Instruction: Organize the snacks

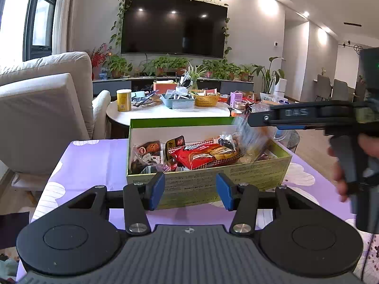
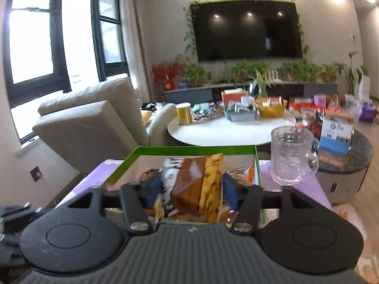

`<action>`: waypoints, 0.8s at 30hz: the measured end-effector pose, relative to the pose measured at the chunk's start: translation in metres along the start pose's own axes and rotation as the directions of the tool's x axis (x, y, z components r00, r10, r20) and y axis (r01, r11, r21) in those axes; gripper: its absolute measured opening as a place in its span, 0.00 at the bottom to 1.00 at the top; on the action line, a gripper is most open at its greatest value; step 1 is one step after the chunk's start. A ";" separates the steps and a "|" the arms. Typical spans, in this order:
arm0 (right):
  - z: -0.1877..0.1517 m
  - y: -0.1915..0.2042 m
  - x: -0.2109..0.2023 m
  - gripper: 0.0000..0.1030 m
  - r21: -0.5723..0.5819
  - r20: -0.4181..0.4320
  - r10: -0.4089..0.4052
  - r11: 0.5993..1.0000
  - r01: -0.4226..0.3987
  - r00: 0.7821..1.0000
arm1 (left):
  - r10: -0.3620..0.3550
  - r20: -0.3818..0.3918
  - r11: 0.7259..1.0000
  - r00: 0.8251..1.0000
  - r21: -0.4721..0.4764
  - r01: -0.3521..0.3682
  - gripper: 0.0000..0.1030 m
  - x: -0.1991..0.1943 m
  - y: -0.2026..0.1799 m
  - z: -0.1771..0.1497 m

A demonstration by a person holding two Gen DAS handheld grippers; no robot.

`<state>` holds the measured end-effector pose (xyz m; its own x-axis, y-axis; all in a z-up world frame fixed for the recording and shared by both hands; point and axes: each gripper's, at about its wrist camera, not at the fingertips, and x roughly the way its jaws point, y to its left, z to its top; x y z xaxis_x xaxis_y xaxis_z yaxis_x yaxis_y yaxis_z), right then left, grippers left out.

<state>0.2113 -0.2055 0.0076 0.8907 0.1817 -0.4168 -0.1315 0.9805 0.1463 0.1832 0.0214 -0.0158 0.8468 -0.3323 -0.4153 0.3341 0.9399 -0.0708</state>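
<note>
A green cardboard box (image 1: pixel 236 172) sits on the purple tablecloth and holds several snack packs, among them a red packet (image 1: pixel 201 157). My left gripper (image 1: pixel 190 189) is open and empty, just in front of the box's near wall. My right gripper (image 2: pixel 189 193) is shut on a brown and yellow snack packet (image 2: pixel 201 184) and holds it over the box (image 2: pixel 189 150). In the left wrist view the right gripper (image 1: pixel 255 120) hangs above the box's right end with the blurred packet (image 1: pixel 251 135) beneath it.
A glass mug (image 2: pixel 290 156) stands on the cloth right of the box. Behind is a white round table (image 2: pixel 232 130) with a yellow can (image 2: pixel 183 113), baskets and more packs. A beige armchair (image 1: pixel 42 104) is at the left. A dark side table (image 2: pixel 348 163) is at the right.
</note>
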 end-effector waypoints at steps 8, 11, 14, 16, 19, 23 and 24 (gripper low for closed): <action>-0.027 -0.005 -0.010 0.44 0.003 -0.010 -0.076 0.997 0.076 0.997 | 0.014 -0.012 1.000 1.000 0.001 -0.014 0.47 0.003 0.002 -0.007; -0.030 0.003 -0.017 0.44 -0.042 -0.009 -0.095 0.995 0.094 0.995 | 0.010 -0.009 1.000 1.000 0.003 -0.010 0.47 -0.003 -0.001 -0.008; -0.030 0.016 -0.026 0.44 -0.099 0.017 -0.099 0.990 0.101 0.995 | 0.017 0.007 1.000 1.000 0.011 -0.017 0.47 -0.010 -0.002 -0.006; -0.032 0.024 -0.034 0.45 -0.135 0.038 -0.099 0.985 0.104 0.994 | 0.023 0.016 1.000 1.000 0.015 -0.023 0.47 -0.015 -0.003 -0.004; -0.032 0.034 -0.045 0.45 -0.164 0.065 -0.099 0.981 0.109 0.993 | 0.037 0.029 0.999 0.999 0.024 -0.037 0.47 -0.023 -0.005 -0.002; -0.035 0.042 -0.062 0.45 -0.168 0.097 -0.105 0.978 0.120 0.990 | 0.054 0.043 0.998 0.998 0.024 -0.055 0.47 -0.036 -0.008 -0.003; -0.036 0.043 -0.067 0.45 -0.165 0.102 -0.101 0.979 0.117 0.990 | 0.058 0.044 0.998 0.997 0.022 -0.059 0.47 -0.039 -0.008 -0.002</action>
<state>0.1309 -0.1730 0.0095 0.9391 0.0728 -0.3359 -0.0962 0.9939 -0.0535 0.1466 0.0267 -0.0013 0.8820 -0.2802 -0.3788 0.2925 0.9559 -0.0261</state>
